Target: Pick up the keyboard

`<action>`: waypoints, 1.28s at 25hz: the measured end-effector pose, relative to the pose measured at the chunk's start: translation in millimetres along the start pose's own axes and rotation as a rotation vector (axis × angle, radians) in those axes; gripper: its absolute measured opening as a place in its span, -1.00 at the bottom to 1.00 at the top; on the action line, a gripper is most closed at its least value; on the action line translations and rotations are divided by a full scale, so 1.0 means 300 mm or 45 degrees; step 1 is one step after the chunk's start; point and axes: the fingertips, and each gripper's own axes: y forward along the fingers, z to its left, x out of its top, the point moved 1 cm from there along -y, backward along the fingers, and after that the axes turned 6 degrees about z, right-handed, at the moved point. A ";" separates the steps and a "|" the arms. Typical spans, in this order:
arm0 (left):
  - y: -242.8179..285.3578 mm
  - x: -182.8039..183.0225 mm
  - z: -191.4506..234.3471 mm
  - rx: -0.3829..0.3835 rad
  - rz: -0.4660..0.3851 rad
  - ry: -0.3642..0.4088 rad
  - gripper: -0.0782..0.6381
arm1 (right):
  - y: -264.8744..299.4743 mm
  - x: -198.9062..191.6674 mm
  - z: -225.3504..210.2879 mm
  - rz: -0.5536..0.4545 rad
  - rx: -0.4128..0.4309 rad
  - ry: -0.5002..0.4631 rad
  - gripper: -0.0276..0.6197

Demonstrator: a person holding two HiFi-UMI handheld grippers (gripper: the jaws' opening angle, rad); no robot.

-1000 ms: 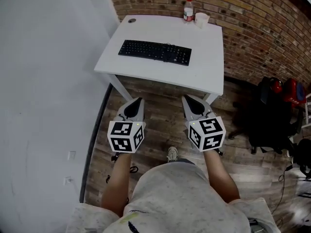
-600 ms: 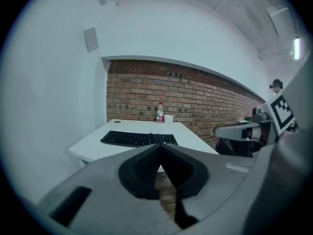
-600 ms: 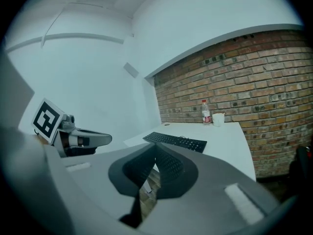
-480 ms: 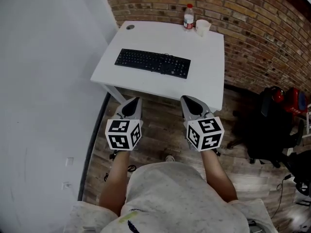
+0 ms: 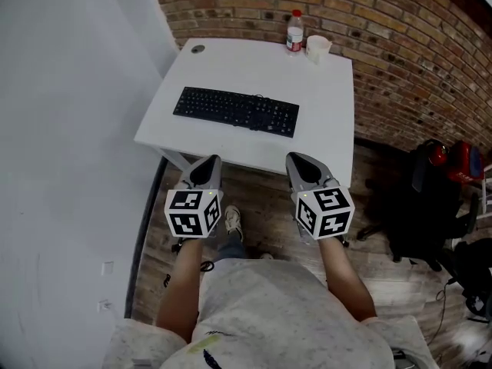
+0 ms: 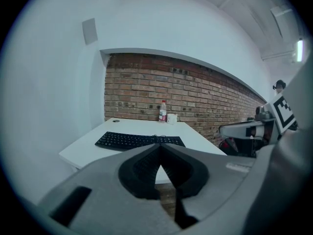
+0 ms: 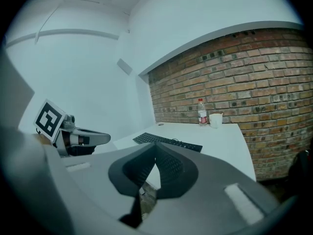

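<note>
A black keyboard (image 5: 235,111) lies across the middle of a white table (image 5: 323,129); it also shows in the left gripper view (image 6: 139,140) and the right gripper view (image 7: 167,141). My left gripper (image 5: 207,162) hangs just short of the table's near edge, shut and empty. To its right my right gripper (image 5: 298,160) is level with it, also shut with nothing held. Both point toward the table, and neither touches the keyboard. In each gripper view the jaws (image 6: 160,147) (image 7: 155,146) meet at the tips.
A plastic bottle (image 5: 294,32) and a white cup (image 5: 317,48) stand at the table's far edge by the brick wall. A small round disc (image 5: 198,49) sits at the far left corner. A white wall is at the left; black chairs and bags (image 5: 430,198) stand on the wooden floor at right.
I have stepped closer to the table: it and the keyboard sit lower and nearer in the head view. Both grippers moved forward with me and stayed shut.
</note>
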 end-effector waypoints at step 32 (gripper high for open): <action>0.663 0.140 0.755 -0.056 0.238 0.013 -0.42 | 0.670 0.056 -0.317 0.205 -0.395 0.212 -0.53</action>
